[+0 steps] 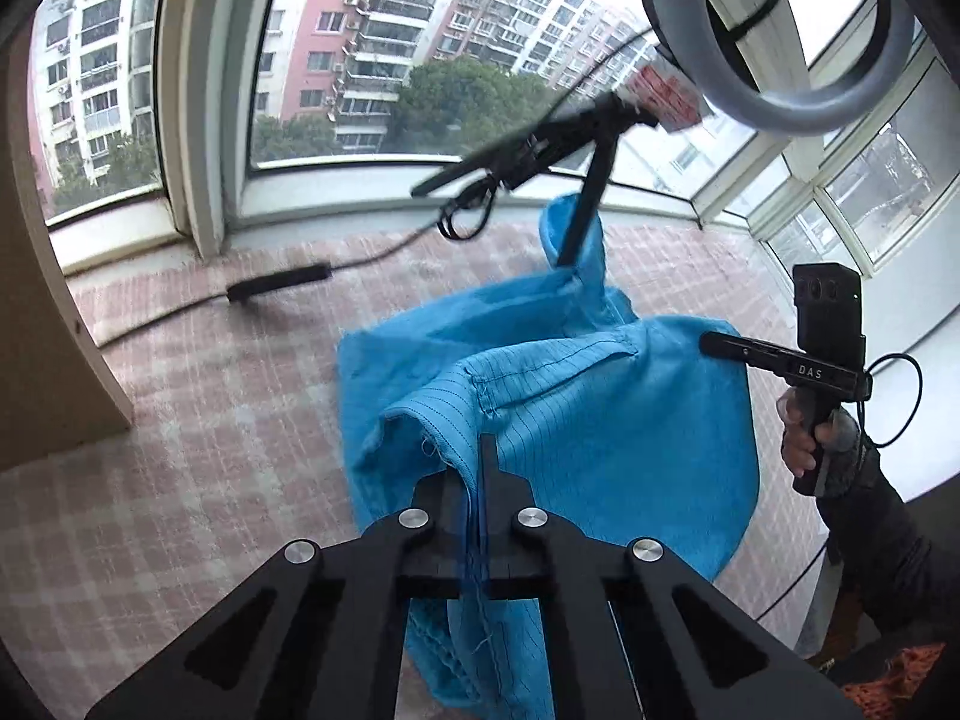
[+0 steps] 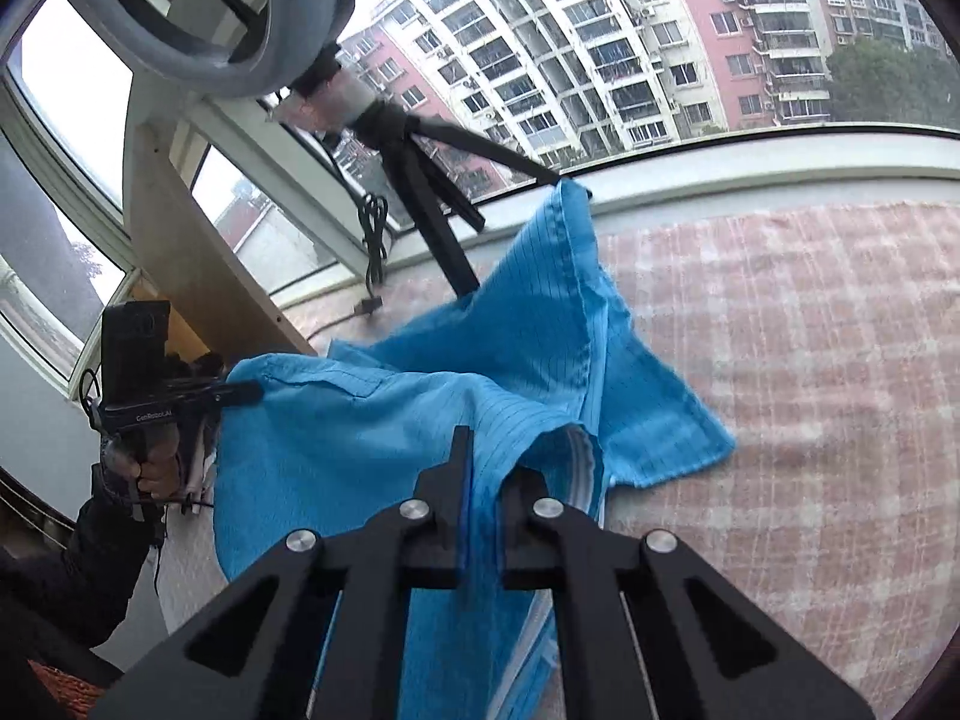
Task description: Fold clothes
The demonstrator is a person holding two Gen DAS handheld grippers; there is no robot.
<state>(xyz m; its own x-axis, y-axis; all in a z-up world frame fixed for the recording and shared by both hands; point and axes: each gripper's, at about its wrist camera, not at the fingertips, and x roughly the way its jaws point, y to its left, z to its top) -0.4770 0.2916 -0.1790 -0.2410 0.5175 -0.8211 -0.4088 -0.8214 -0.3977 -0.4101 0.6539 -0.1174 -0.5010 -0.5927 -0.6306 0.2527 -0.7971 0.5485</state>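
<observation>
A bright blue garment [image 1: 600, 420] with thin dark stripes hangs lifted above the pink checked cloth surface [image 1: 180, 420]. My left gripper [image 1: 477, 468] is shut on one edge of it near a seam. My right gripper [image 1: 717, 343], seen at the right in the left wrist view, is shut on the opposite edge. In the right wrist view the right gripper [image 2: 477, 468] pinches the blue garment [image 2: 372, 432], and the left gripper [image 2: 249, 391] holds its far edge at the left. A loose part of the garment trails over a tripod leg.
A black tripod [image 1: 582, 180] with a ring light [image 1: 780, 60] stands at the back by the windows [image 1: 420, 60]. A black cable and power brick [image 1: 279, 283] lie on the cloth. A wooden panel [image 2: 198, 276] stands at the side.
</observation>
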